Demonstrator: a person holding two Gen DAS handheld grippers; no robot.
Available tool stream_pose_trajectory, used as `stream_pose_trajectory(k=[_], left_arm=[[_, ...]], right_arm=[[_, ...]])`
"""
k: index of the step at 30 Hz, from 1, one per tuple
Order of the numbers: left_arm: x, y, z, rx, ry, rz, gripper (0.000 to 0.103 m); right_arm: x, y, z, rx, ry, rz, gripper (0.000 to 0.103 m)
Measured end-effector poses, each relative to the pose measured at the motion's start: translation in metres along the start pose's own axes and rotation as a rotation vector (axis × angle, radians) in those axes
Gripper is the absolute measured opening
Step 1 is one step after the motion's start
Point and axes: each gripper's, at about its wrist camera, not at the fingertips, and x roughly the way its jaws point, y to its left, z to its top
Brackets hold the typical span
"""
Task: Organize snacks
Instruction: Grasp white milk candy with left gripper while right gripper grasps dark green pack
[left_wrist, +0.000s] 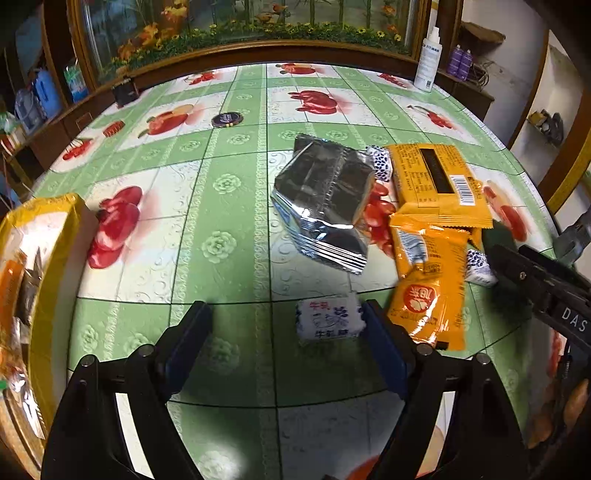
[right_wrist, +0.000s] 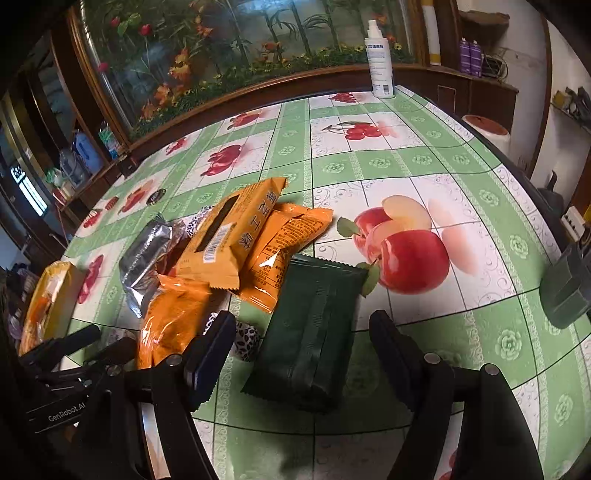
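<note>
- Between the left gripper's (left_wrist: 286, 325) spread fingers, toward its right finger, lies a small white wrapped candy (left_wrist: 328, 319) on the table (left_wrist: 229, 206): light, soft-wrapped, likely slippery; pinching it across its short middle looks safest.
- At 6 o'clock of the snack heap, the dark green packet (right_wrist: 314, 332) lies flat, untouched, between the right gripper's (right_wrist: 301, 350) spread fingers; light and crinkly, best squeezed gently across its width.
- Both grippers tilt steeply down.
- At 9 o'clock stands a yellow box (left_wrist: 48, 236), presumably the destination.
</note>
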Motion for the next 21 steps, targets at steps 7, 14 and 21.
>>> stream_pose_trajectory(k=[7, 14, 21], left_arm=[[-0.007, 0.003, -0.003, 0.022, -0.023, -0.016, 0.046], [-0.015, 0.012, -0.010, -0.001, -0.011, -0.027, 0.030], [-0.021, 0.020, -0.020, -0.015, -0.007, -0.026, 0.030]], right_arm=[[-0.002, 0.000, -0.001, -0.050, -0.019, -0.043, 0.034], [-0.015, -0.015, -0.007, 0.010, -0.026, -0.025, 0.022], [-0.007, 0.001, -0.003, 0.045, -0.009, -0.006, 0.056]])
